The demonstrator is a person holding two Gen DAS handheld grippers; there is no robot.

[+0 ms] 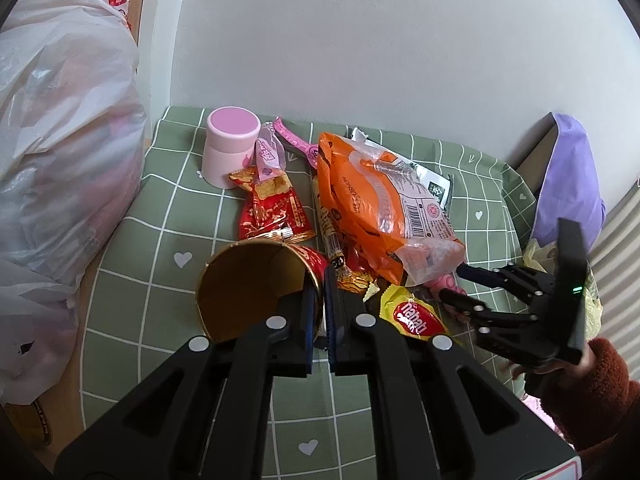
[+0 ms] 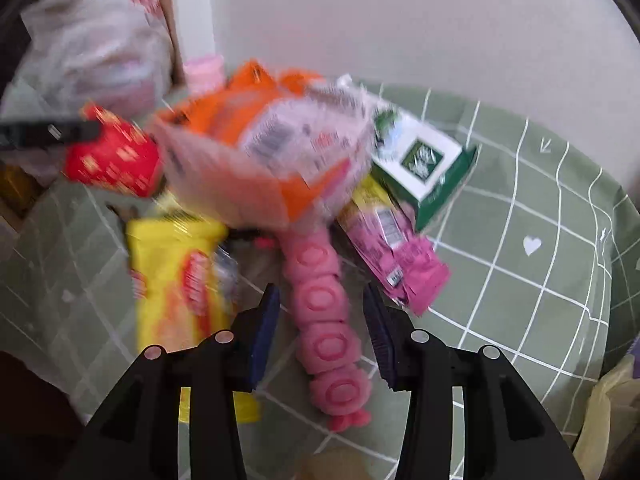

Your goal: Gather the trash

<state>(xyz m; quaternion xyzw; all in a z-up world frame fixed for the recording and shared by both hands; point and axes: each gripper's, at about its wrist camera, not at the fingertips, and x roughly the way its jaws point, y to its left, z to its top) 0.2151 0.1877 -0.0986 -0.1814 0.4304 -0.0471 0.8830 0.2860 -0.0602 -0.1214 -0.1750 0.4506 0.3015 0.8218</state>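
Note:
My left gripper (image 1: 319,300) is shut on the rim of a red paper cup (image 1: 256,284) with a gold inside, tipped on its side. Wrappers lie on the green checked cloth (image 1: 160,216): an orange bag (image 1: 384,208), a red snack pack (image 1: 272,208), a yellow wrapper (image 1: 416,316). My right gripper (image 2: 320,312) is open with its fingers on either side of a pink segmented toy (image 2: 324,320). In the blurred right wrist view the orange bag (image 2: 256,152), the yellow wrapper (image 2: 176,280), a pink wrapper (image 2: 396,256) and a green-white box (image 2: 424,168) lie around it.
A pink jar (image 1: 230,144) stands at the back of the cloth. A full white plastic bag (image 1: 60,160) is at the left. A purple bag (image 1: 568,184) sits at the right by the wall. The right gripper (image 1: 456,284) shows in the left wrist view.

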